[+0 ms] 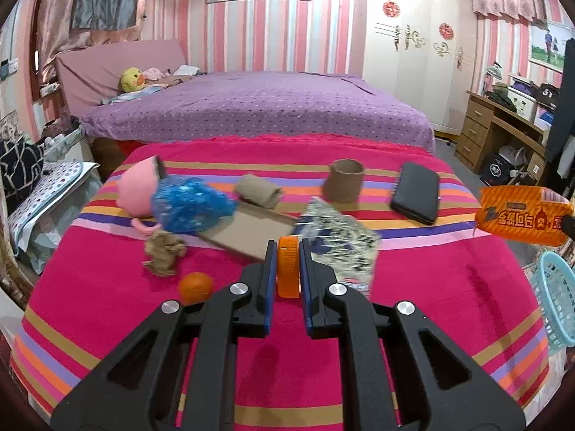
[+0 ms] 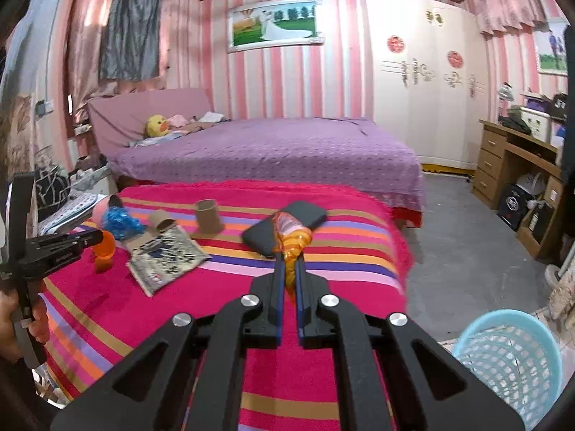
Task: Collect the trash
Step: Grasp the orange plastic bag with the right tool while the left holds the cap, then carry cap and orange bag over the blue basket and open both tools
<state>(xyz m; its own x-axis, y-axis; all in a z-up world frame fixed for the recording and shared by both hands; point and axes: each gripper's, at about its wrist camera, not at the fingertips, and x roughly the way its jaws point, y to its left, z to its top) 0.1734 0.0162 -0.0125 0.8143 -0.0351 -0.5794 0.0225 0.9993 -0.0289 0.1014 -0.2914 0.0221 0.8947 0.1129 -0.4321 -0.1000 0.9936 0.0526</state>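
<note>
Striped red surface (image 1: 107,309) in front of a purple bed (image 1: 251,111), littered with trash. Pale blue basket (image 2: 503,359) on the floor off the surface's right edge, near the right gripper (image 2: 289,273).

Still lying on the surface: flat cardboard (image 1: 248,231), silver wrapper (image 2: 165,255), black wallet (image 1: 417,192), pink cup (image 1: 136,190) on its side with a blue foil wad (image 1: 187,204) at its mouth, cardboard tube (image 1: 343,179) upright, second roll (image 1: 258,190) on its side, crumpled brown paper (image 1: 163,253), small orange ball (image 1: 195,286).

Left gripper (image 1: 288,269): fingers closed on an orange bottle (image 1: 288,269), pinched across its flat sides, held above the surface. Probably light and stiff plastic, smooth, so liable to slip if the squeeze eases; a hold across the middle looks sound.

Right gripper: fingers closed on an orange wrapper (image 2: 291,240), gripped at one end, the rest sticking out past the tips. Thin, soft, nearly weightless film; likely to crumple and flutter, safe to pinch anywhere.

Both pieces likely bound for the basket.
</note>
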